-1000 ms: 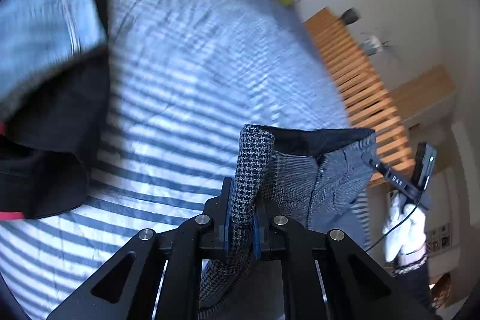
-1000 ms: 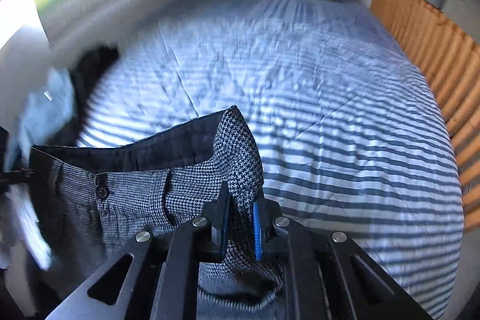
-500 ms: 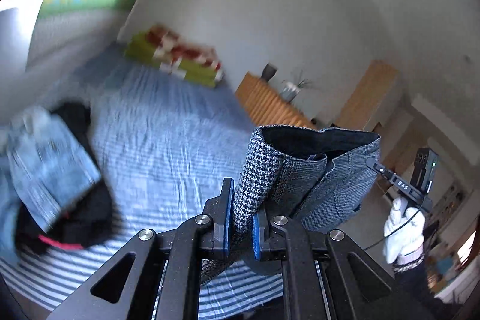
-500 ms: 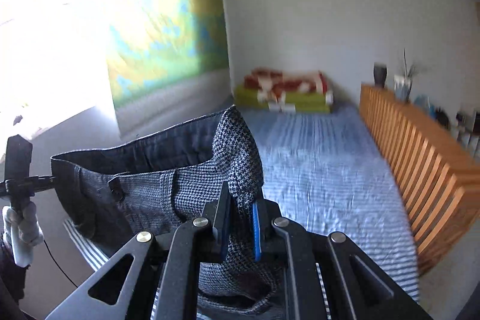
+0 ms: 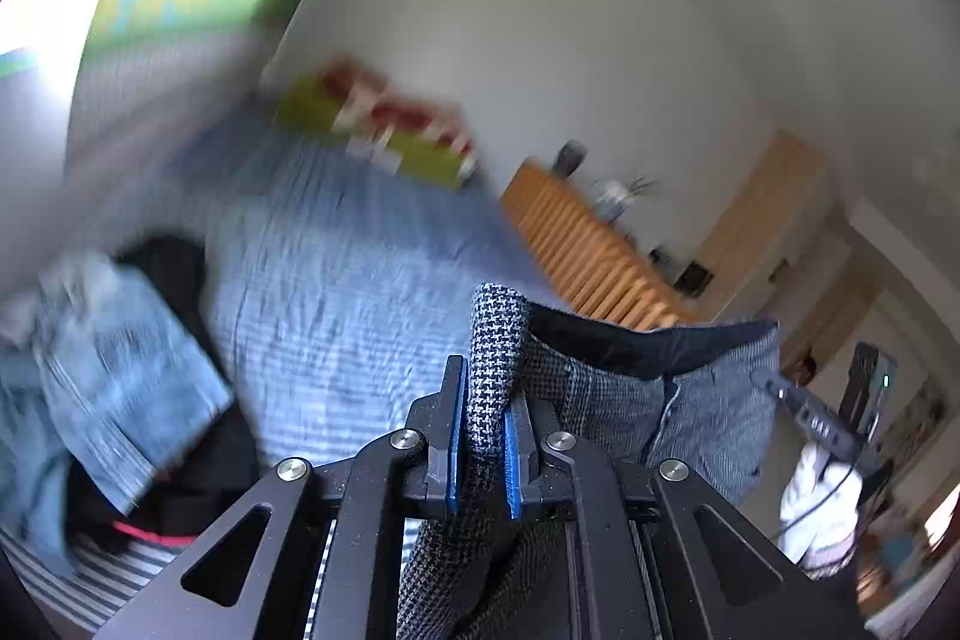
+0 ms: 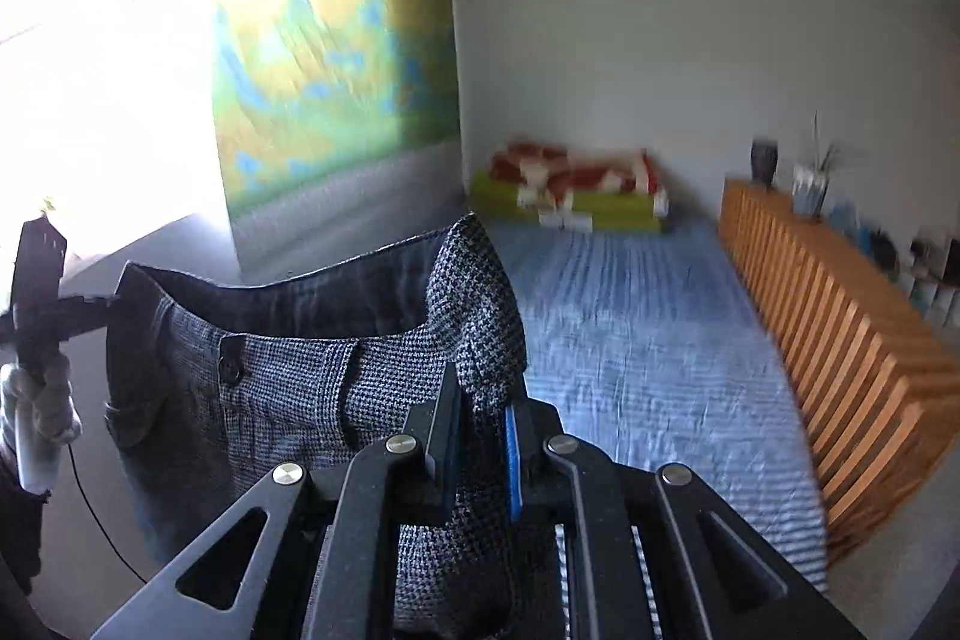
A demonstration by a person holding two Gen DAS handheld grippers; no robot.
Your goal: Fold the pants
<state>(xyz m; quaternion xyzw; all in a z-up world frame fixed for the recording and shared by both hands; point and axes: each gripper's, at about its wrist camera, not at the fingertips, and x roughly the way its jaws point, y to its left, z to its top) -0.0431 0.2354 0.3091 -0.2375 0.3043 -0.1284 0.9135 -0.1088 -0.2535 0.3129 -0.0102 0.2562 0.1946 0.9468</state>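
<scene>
My left gripper point(image 5: 483, 436) is matte black, with 2 blue pads point(image 5: 455, 436) lining its fingers. 4 round silver screws point(image 5: 408, 439) sit in a row behind the pads, and each angled black link behind them has a triangular cut-out.

My right gripper point(image 6: 480, 445) is built the same: black frame, blue pads, 4 silver screws point(image 6: 401, 444). Seen from the left wrist camera, its black body carries a small green light and a white-lettered bar. A white glove point(image 5: 822, 508) covers my right hand below that bar, and a thin black cable point(image 5: 831, 490) loops beside the glove.
</scene>
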